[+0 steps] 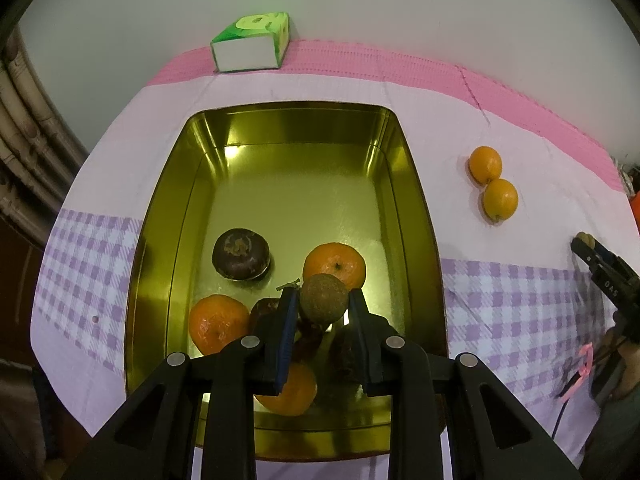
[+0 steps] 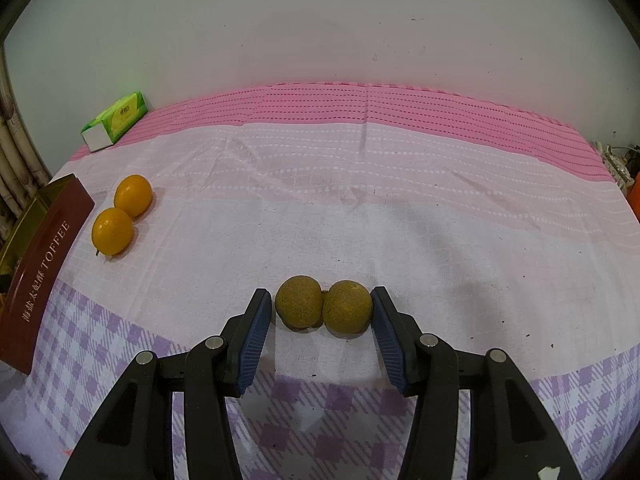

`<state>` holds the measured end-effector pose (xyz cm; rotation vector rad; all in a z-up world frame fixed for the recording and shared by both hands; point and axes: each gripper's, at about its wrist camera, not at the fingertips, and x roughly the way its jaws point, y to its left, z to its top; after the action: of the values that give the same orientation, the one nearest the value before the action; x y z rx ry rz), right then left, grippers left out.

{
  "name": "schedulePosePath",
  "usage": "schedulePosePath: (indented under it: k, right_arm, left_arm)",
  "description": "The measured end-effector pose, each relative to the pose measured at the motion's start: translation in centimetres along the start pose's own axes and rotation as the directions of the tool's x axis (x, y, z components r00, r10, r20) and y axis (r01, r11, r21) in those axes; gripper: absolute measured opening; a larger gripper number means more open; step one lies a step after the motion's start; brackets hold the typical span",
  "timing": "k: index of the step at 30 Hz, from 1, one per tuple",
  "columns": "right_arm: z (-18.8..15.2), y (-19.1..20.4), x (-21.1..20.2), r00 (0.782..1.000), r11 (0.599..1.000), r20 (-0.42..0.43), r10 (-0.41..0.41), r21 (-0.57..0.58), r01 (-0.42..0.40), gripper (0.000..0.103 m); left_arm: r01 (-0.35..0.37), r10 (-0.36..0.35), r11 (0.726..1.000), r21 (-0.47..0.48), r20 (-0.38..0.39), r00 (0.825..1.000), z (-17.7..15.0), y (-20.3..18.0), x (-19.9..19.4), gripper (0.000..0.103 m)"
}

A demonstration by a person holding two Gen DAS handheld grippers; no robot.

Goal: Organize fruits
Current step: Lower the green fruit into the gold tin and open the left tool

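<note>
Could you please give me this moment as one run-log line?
left tool: shut on brown fruit, over tin | right tool: open around brown pair | lemons: on cloth

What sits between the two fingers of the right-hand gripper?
Two rough brownish-green fruits, side by side and touching, lie on the cloth between the right gripper's fingers, as the right wrist view shows.

Glossy metal tin [image 1: 416, 208], woven tablecloth [image 2: 400, 232]

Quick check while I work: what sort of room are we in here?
Probably a home, at a table against a plain wall: a pink and lilac checked tablecloth, a green tissue pack by the wall, and a toffee tin holding fruit.
</note>
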<state>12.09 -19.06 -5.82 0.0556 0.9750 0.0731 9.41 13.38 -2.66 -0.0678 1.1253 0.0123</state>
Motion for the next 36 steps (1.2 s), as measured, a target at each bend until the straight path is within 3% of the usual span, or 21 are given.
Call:
schedulePosePath:
  k: [18, 27, 36]
  right_arm:
    - [0.1, 0.3, 0.2, 1.000, 0.999, -0.006, -0.027, -0.027, 0.027, 0.050]
    - [0.2, 0.4, 0.2, 0.999, 0.999, -0.007, -0.034, -0.036, 0.034, 0.050]
    - [0.2, 0.3, 0.3, 0.999, 0.999, -0.008, -0.031, -0.038, 0.030, 0.052]
  left_arm:
    - [0.008, -0.008, 1.000, 0.013, 0.002, 1.000, -0.1, 0.1, -0.2, 0.029]
    - [0.010, -0.010, 1.000, 0.009, 0.045, 0.999, 0.1, 0.9, -2.4, 0.042]
    - [-0.063, 0.063, 0.998, -0.005, 0.104, 0.993, -0.5, 3.4, -4.8, 0.059]
